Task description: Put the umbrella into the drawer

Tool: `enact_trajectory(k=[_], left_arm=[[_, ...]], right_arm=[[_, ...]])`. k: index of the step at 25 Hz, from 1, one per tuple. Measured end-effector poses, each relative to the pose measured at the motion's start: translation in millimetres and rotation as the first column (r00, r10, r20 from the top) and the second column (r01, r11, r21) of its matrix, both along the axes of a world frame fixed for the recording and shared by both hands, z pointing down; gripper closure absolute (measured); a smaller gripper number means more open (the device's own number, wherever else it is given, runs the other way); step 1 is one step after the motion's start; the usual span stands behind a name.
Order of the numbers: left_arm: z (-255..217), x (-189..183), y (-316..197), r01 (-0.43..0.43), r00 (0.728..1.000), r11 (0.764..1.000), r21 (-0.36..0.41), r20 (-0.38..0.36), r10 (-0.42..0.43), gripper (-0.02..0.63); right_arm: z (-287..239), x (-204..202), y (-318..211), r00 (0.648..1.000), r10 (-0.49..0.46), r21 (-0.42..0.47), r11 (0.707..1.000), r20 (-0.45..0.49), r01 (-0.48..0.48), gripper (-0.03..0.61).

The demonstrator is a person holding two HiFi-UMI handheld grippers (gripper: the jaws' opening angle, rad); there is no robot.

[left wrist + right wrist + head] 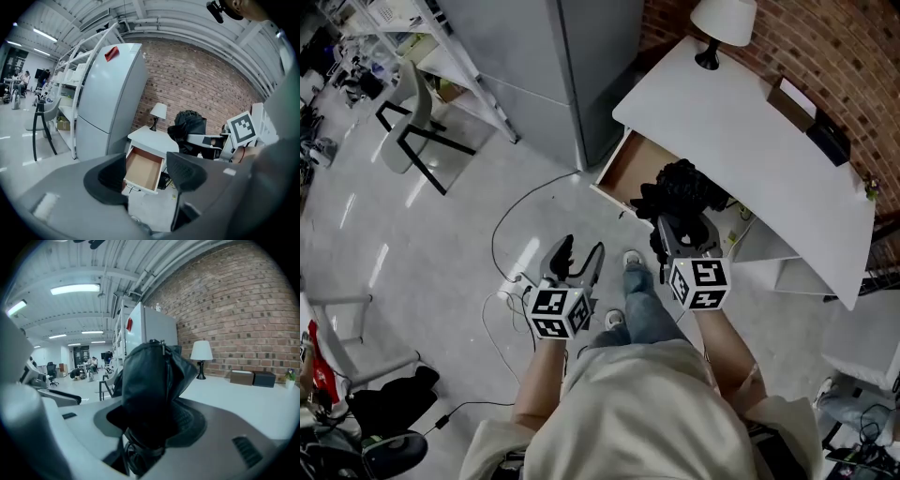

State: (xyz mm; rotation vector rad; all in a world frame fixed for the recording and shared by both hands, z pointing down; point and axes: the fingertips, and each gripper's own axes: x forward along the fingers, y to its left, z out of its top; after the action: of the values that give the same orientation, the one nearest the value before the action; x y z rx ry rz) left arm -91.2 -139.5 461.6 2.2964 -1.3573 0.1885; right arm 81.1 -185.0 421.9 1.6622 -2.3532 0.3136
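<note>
1. No words, brands or numbers can be read anywhere.
2. Cubes on the left gripper (581, 249) and right gripper (682, 219) bear only black-and-white square marker patterns.
3. The red tag (111, 53) on the refrigerator (105, 108) shows no legible print.

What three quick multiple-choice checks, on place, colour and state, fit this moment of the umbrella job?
1. Where is the umbrella?
A. on the floor
B. in the right gripper
C. on the desk

2. Its colour?
A. red
B. black
C. yellow

3. The drawer is:
A. shut
B. open
C. missing

Answers:
1. B, the right gripper view shows its jaws closed on the umbrella.
2. B, the fabric is black in every view.
3. B, it is pulled out with its wooden bottom showing.
</note>
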Motion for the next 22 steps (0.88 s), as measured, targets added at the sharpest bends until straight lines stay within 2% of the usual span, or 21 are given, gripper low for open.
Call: enact_trajectory(k=[9,16,22], left_arm=[[34,14,-66,0.03,0.999,0.997,-0.07,-0.024,-0.032,0.351],[64,23,-110,0.047,0.999,0.994,-0.095,-0.011,-0.048,0.351],[90,25,-134,0.069,0.997,0.989,-0.131,-0.014,-0.071,0.351]], right_arm=[[82,14,-84,0.995,-0.059,-0.099,0.994,-0.076,0.051,0.373],[148,20,-138,0.989,-0.086,-0.166,0.984,-0.121,0.066,0.373],[212,9,-164,0.977,-0.149,-0.253,0.962,-0.153,0.107,0.373]])
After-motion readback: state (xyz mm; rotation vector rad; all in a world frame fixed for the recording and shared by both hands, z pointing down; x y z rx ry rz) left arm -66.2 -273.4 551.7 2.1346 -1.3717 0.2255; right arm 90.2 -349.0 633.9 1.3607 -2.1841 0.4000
